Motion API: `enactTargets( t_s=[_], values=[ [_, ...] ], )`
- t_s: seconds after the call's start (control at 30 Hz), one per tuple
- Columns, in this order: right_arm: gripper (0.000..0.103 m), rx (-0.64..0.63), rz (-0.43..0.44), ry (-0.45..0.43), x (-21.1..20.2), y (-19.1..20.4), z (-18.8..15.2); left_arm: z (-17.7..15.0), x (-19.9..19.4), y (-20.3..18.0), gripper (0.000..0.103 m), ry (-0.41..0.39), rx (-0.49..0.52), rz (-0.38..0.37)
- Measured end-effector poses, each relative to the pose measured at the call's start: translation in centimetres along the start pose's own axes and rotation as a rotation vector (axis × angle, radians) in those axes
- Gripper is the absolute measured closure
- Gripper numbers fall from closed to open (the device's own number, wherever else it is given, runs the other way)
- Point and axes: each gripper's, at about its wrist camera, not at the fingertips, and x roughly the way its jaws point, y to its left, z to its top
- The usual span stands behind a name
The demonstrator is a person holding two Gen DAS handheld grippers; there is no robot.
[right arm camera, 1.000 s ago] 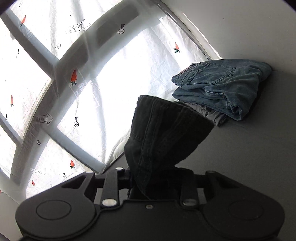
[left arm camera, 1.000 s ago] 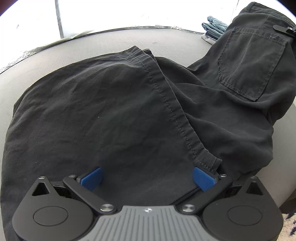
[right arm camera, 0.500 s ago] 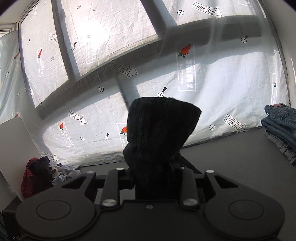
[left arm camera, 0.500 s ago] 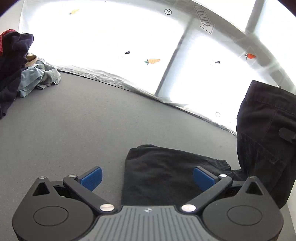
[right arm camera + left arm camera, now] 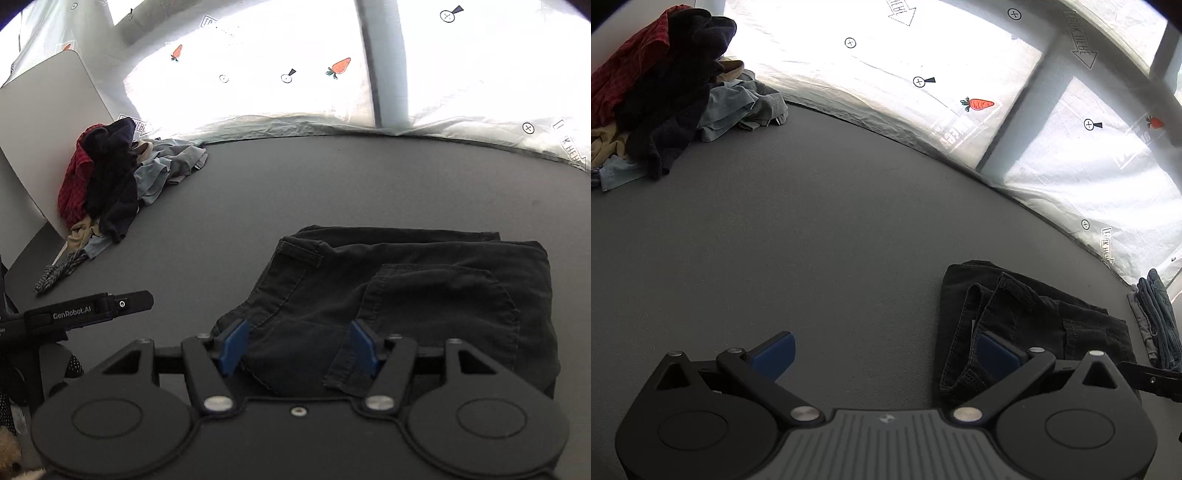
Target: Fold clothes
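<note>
Black trousers (image 5: 424,291) lie folded on the dark grey table (image 5: 332,184), a back pocket facing up. My right gripper (image 5: 298,347) hovers over their near edge. Its jaws are opening, and the cloth lies loose between the blue pads (image 5: 232,347) without being pinched. In the left wrist view the trousers (image 5: 1034,321) sit at the lower right. My left gripper (image 5: 886,354) stands open over bare table just left of them, and its right pad (image 5: 997,356) is at the cloth's folded edge.
A heap of unfolded clothes (image 5: 107,177) lies at the table's far left against a leaning white board (image 5: 48,122). Folded blue jeans (image 5: 1156,317) are stacked right of the trousers. A printed white sheet (image 5: 960,74) hangs behind the table.
The right gripper was shut on the trousers and held them up; now they lie folded on the table and its jaws have spread. The left gripper has swung left, off the cloth.
</note>
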Motion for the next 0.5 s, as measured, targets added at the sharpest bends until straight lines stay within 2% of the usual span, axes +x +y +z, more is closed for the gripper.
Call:
enactTargets(
  t_s=[0.03, 0.1, 0.27, 0.4, 0.5],
  values=[
    [0.036, 0.028, -0.026, -0.003, -0.2, -1.0, -0.5, -0.2, 0.8, -1.1, 0.000, 0.015, 0.015, -0.014],
    [0.020, 0.060, -0.076, -0.010, -0.8, -3.1, -1.4, -0.5, 2.1, -3.1, 0.000, 0.042, 0.054, -0.024],
    [0.003, 0.151, -0.164, 0.024, -1.3, -8.1, -3.0, -1.5, 4.8, -7.0, 0.000, 0.124, 0.182, 0.017],
    [0.002, 0.178, -0.178, 0.106, 0.1, -11.1, -4.0, -1.7, 6.1, -7.6, 0.000, 0.152, 0.167, 0.013],
    [0.000, 0.183, -0.170, 0.128, 0.8, -13.0, -4.4, -1.6, 6.9, -7.4, 0.000, 0.180, 0.120, 0.006]
  ],
)
